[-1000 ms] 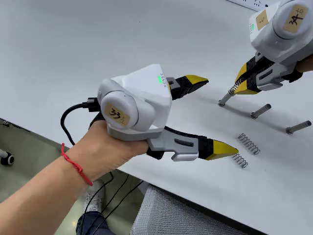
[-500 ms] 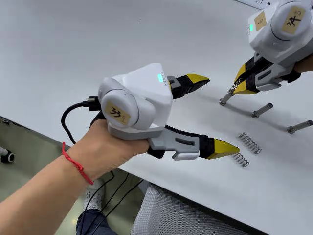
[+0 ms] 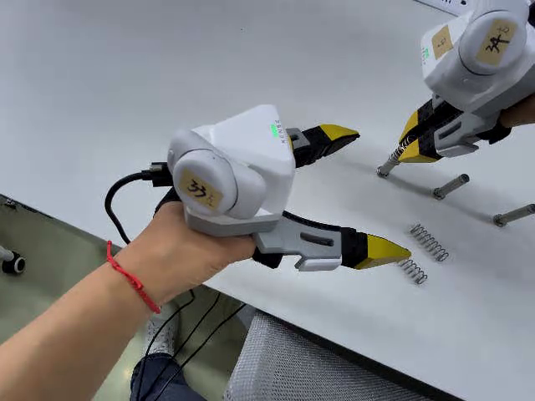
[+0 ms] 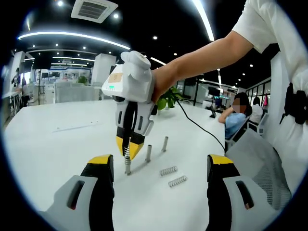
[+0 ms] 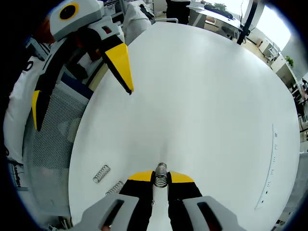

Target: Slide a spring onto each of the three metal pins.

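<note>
A short silver metal pin (image 3: 386,170) stands upright on the plain white tabletop (image 3: 150,92), and everything else is placed from it. Directly over this pin hangs the right gripper (image 3: 414,152), white-bodied with black jaws and yellow tips. Its jaws are nearly together, with only a small gap between them, and they pinch a small coiled steel-wire spring (image 5: 161,175) between the tips. In the left gripper view the spring's lower end meets the top of the pin. How far it has slid down the shaft cannot be told.

Two more silver pins of the same kind continue in a row to the right of the first pin: the second pin (image 3: 450,186) just beside it and the third pin (image 3: 512,215) farther along. Both are bare and upright.

Two loose springs lie flat on the tabletop, on the near side of the first pin and to its right. The longer spring (image 3: 428,242) is closer to the pin. The shorter spring (image 3: 411,271) lies just beyond it, toward the table's front edge.

The left gripper (image 3: 378,192) is held to the left of the first pin and nearer the person. Its jaws are spread wide, with nothing between them, and it touches neither the pin nor the springs. A person's hand (image 3: 180,255) wraps its grip, with a red cord bracelet (image 3: 129,280) at the wrist. A black cable (image 3: 125,196) runs from the gripper's rear.
</note>
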The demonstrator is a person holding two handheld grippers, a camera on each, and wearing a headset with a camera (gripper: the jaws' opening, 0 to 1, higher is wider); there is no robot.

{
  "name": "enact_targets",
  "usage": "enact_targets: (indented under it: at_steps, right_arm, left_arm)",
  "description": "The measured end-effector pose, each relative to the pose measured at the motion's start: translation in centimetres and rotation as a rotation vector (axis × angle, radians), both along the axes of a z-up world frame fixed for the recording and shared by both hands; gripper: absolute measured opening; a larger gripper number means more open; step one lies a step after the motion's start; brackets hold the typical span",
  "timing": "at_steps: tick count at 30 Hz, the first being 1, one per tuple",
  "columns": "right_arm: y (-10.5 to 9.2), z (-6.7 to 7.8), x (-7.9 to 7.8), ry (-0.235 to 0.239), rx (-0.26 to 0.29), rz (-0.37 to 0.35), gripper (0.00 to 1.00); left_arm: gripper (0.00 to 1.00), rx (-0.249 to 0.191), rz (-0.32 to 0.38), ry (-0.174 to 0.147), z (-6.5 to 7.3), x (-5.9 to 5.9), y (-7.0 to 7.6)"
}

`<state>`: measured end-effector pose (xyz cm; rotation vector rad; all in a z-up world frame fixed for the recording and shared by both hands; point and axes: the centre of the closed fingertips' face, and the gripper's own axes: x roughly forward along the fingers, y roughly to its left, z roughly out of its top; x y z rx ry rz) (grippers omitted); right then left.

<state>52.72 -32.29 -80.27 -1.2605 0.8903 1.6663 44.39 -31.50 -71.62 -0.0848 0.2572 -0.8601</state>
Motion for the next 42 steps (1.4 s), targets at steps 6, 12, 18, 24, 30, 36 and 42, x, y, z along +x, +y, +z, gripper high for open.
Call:
enact_targets:
  at_steps: [6,12,18,24,30,36,42]
  right_arm:
    - [0.0,-0.5,0.0,0.004,-0.004,0.002,0.07]
    - [0.2,-0.9,0.2,0.004,-0.006,0.004,0.07]
    - [0.2,-1.5,0.2,0.005,-0.009,0.003,0.07]
    - [0.3,-2.1,0.4,0.001,-0.01,0.002,0.07]
    - [0.3,-2.5,0.2,-0.002,-0.01,0.0,0.07]
    - [0.3,-2.7,0.1,-0.001,-0.012,-0.004,0.08]
    - [0.3,-3.0,0.0,-0.006,-0.014,-0.002,0.08]
  left_arm:
    - [0.79,-0.003,0.003,0.002,0.0,0.1,0.2]
    - [0.78,-0.008,0.006,0.004,-0.1,0.2,0.4]
    - [0.78,-0.01,0.01,0.004,-0.1,0.3,0.6]
    - [0.78,-0.011,0.012,0.005,-0.1,0.3,0.6]
    - [0.78,-0.009,0.015,0.005,-0.1,0.4,0.7]
    - [0.78,-0.011,0.02,0.007,-0.2,0.4,0.9]
    - [0.78,-0.011,0.02,0.008,-0.3,0.3,1.0]
